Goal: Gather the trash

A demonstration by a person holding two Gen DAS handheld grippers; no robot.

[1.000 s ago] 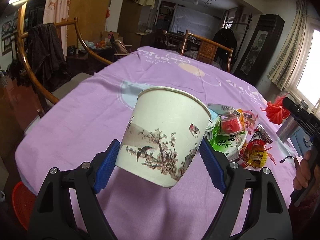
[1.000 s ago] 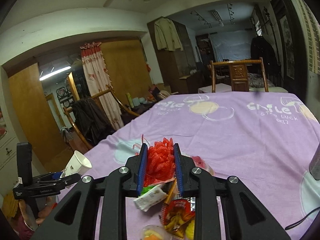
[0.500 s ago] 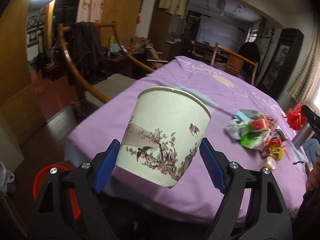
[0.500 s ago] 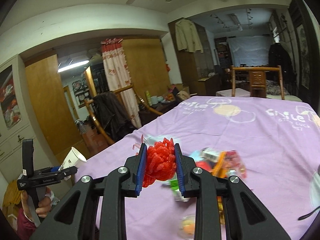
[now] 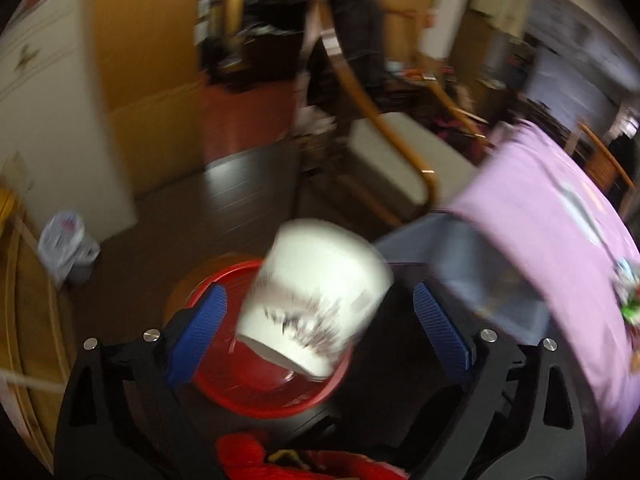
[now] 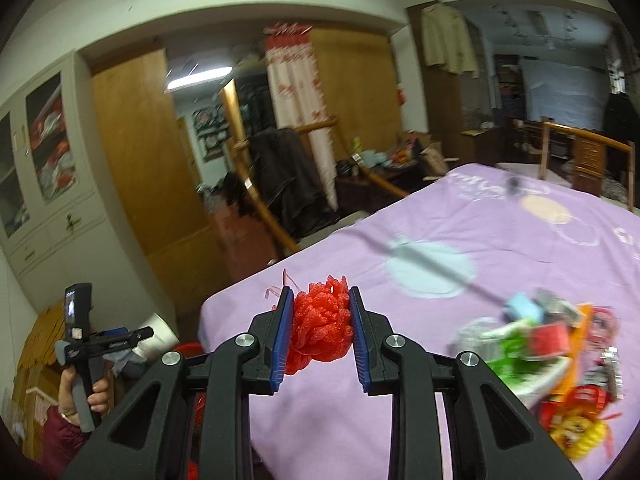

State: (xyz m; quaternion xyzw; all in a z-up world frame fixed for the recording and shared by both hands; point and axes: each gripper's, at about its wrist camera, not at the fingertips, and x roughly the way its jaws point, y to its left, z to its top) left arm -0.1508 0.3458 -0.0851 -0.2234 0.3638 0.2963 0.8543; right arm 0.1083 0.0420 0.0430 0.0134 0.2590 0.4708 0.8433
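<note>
In the left wrist view a white paper cup (image 5: pixel 316 296) with a painted branch pattern hangs blurred between the blue pads, clear of both, above a red bin (image 5: pixel 260 376) on the floor. My left gripper (image 5: pixel 316 332) is open. It also shows at the left of the right wrist view (image 6: pixel 120 340), with the cup (image 6: pixel 158 334) at its tip. My right gripper (image 6: pixel 320 340) is shut on a red foam net (image 6: pixel 322 330) above the near corner of the purple table (image 6: pixel 460 240). A pile of wrappers (image 6: pixel 540 344) lies on the table at the right.
A wooden armchair (image 5: pixel 396 160) with a dark coat stands beside the table. A small bin with a plastic bag (image 5: pixel 68 248) stands on the floor by a white cabinet (image 5: pixel 52 108). A second wooden chair (image 6: pixel 580 156) is at the table's far side.
My left gripper swung off the table and down over the red bin, and its jaws opened off the cup. My right gripper moved left toward the table corner with the red net.
</note>
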